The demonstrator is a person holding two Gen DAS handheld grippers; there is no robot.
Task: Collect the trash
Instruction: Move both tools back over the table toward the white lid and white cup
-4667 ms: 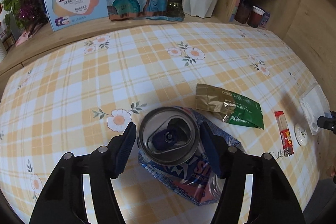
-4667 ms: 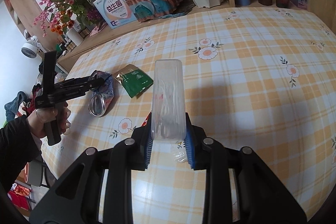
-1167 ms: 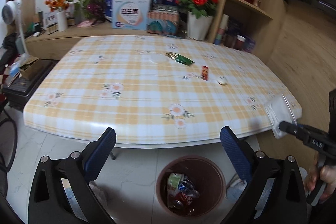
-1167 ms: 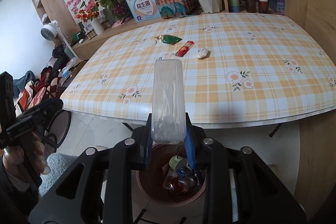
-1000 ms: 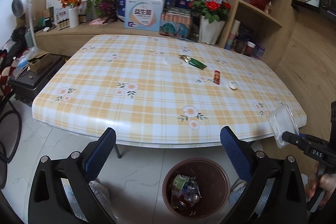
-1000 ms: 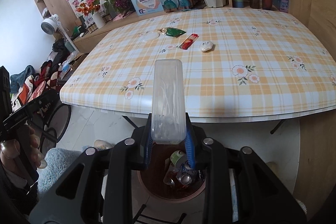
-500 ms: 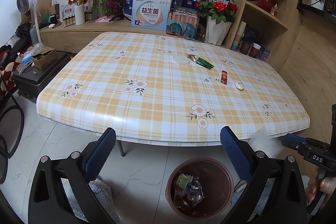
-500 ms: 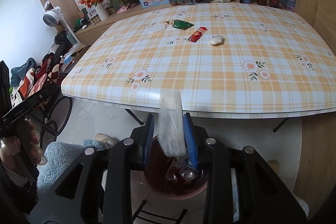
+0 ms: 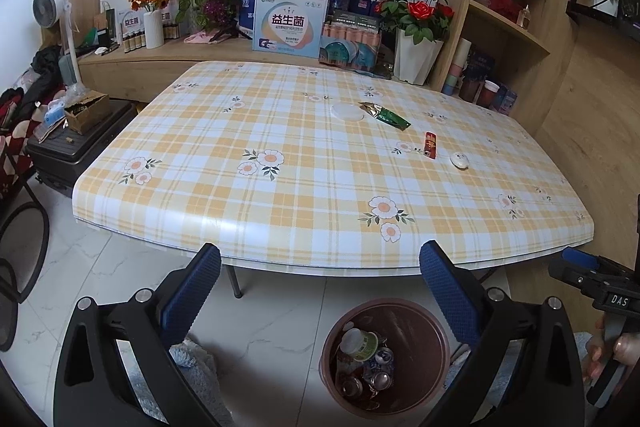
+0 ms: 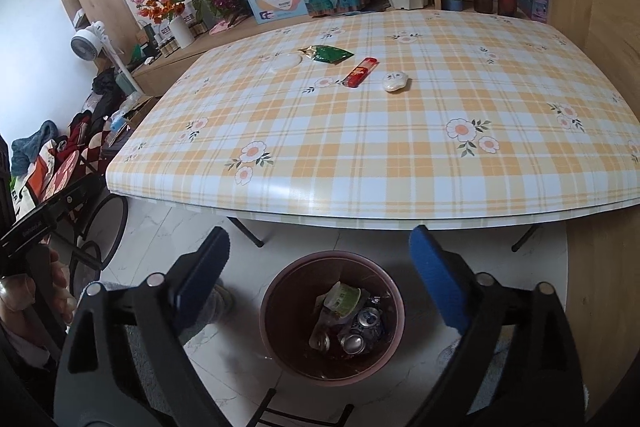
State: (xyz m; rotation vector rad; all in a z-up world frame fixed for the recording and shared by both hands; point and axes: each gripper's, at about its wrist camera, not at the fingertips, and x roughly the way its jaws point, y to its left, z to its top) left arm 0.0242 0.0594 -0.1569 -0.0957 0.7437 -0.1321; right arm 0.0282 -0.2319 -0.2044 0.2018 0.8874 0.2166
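Observation:
A brown round bin [image 10: 280, 295] stands on the floor below the table's near edge; it also shows in the left wrist view [image 9: 436, 343]. It holds cans, a cup and a clear plastic container [image 10: 326, 321]. My right gripper [image 10: 318, 255] is open and empty above the bin. My left gripper [image 9: 320, 271] is open and empty, held off the table's edge. On the plaid table [image 9: 280, 211] lie a green-gold wrapper [image 9: 386, 115], a red wrapper [image 9: 430, 143], a small white item [image 9: 459, 159] and a white lid [image 9: 347, 111].
Shelves behind the table hold boxes, flower pots [image 9: 414, 55] and cups. A fan [image 9: 54, 7], a black case and clutter stand on the floor to the left. The right gripper shows in the left wrist view [image 9: 576, 269].
My right gripper has opened and let go of the clear plastic container, which has dropped into the bin. My left gripper stays open and has drifted a little.

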